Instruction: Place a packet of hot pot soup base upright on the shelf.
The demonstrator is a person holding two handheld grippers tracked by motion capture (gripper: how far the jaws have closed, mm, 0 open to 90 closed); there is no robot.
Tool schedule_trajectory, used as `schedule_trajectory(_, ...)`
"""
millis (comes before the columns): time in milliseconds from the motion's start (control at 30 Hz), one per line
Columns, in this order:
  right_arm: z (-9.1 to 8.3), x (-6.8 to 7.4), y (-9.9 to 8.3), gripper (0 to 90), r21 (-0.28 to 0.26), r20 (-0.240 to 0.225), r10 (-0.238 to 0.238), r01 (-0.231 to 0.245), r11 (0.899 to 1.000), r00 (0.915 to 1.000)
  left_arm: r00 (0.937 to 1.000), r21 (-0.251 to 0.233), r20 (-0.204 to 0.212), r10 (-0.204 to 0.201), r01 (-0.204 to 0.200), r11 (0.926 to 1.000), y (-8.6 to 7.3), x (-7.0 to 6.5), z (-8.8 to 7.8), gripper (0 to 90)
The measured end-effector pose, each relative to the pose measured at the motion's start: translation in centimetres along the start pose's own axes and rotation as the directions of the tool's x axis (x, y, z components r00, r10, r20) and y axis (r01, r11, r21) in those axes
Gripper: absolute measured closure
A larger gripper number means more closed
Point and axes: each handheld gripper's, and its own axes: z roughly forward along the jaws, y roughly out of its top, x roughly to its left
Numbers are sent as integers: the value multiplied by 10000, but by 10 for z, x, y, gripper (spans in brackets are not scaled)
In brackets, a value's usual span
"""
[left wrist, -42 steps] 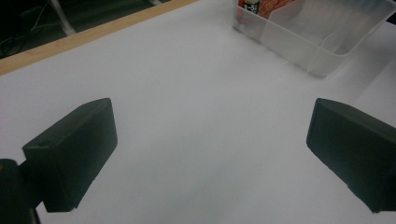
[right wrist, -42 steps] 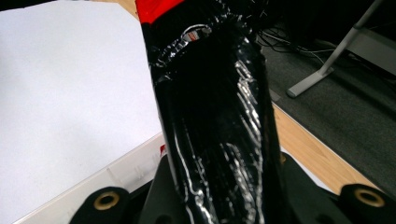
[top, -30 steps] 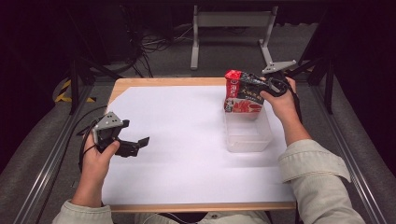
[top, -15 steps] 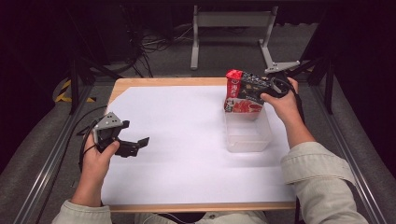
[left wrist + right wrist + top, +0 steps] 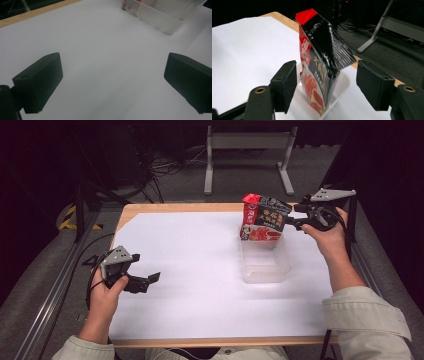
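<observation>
A red and black snack packet (image 5: pixel 262 217) stands tilted at the far end of a clear plastic container (image 5: pixel 265 265) on the white sheet. My right gripper (image 5: pixel 291 221) hovers just right of the packet, and its jaws have just been opening. In the right gripper view the packet (image 5: pixel 319 67) leans on the container's rim (image 5: pixel 343 83) ahead of the right gripper (image 5: pixel 330 85), with neither pad touching it. My left gripper (image 5: pixel 149 281) rests low over the sheet at the left, open and holding nothing. The left gripper (image 5: pixel 112 82) looks toward the container (image 5: pixel 160 15).
A white sheet (image 5: pixel 200 270) covers the wooden table (image 5: pixel 165 207). Black rails run along both sides. A metal stand (image 5: pixel 247 142) and cables sit on the floor beyond the far edge.
The right gripper has opened, let go of the packet and drawn back to the right. The packet stays standing in the container. The left hand has not moved.
</observation>
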Motion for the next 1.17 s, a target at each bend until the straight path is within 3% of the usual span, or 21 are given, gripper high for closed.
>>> schedule_trajectory(233, -30, 8, -12, 347, -247, -251, -125, 119, 9996, 9996, 9991, -171, 415, 105, -98, 9998, -6, -3, -5, 27)
schedule_trajectory(267, -40, 14, -17, 361, -419, -508, -84, 63, 9991, 9987, 9990, -192, 425, 115, -107, 9998, -6, -3, -6, 28)
schedule_trajectory(433, -55, 26, -28, 349, -687, -925, -25, -39, 9976, 9957, 9976, -401, 613, 311, -287, 9988, -10, -7, -11, 27)
schedule_trajectory(467, -59, 31, -33, 348, -769, -1186, 1, -93, 9970, 9929, 9977, -391, 615, 298, -275, 9989, -11, -8, -11, 27)
schedule_trajectory(567, -63, 37, -40, 346, -788, -1477, 240, -360, 9962, 9887, 9968, -474, 686, 415, -383, 9981, -13, -10, -12, 26)
schedule_trajectory(633, -66, 48, -52, 298, -774, -1763, 316, -459, 9959, 9838, 9965, -535, 716, 425, -387, 9978, -16, -11, -13, 25)
schedule_trajectory(733, -66, 54, -59, 275, -803, -1917, 353, -515, 9954, 9808, 9957, -519, 822, 427, -385, 9979, -21, -11, -12, 22)
schedule_trajectory(900, -61, 70, -91, 244, -939, -1622, 430, -588, 9938, 9858, 9959, -624, 890, 151, -95, 9980, -33, -8, -6, 23)
schedule_trajectory(967, -55, 76, -108, 244, -773, -1451, 651, -769, 9940, 9873, 9958, -569, 918, -62, 114, 9983, -39, -8, -2, 23)
schedule_trajectory(1067, -44, 81, -132, 259, -538, -1492, 993, -1083, 9927, 9838, 9966, -789, 825, -50, 115, 9968, -46, -4, -3, 24)
schedule_trajectory(1100, -40, 82, -137, 259, -256, -1456, 1060, -1109, 9935, 9837, 9965, -863, 829, -140, 212, 9960, -49, -3, -4, 24)
schedule_trajectory(1167, -39, 82, -143, 258, -225, -1416, 1175, -1219, 9923, 9829, 9963, -872, 844, -184, 257, 9959, -51, -2, -5, 24)
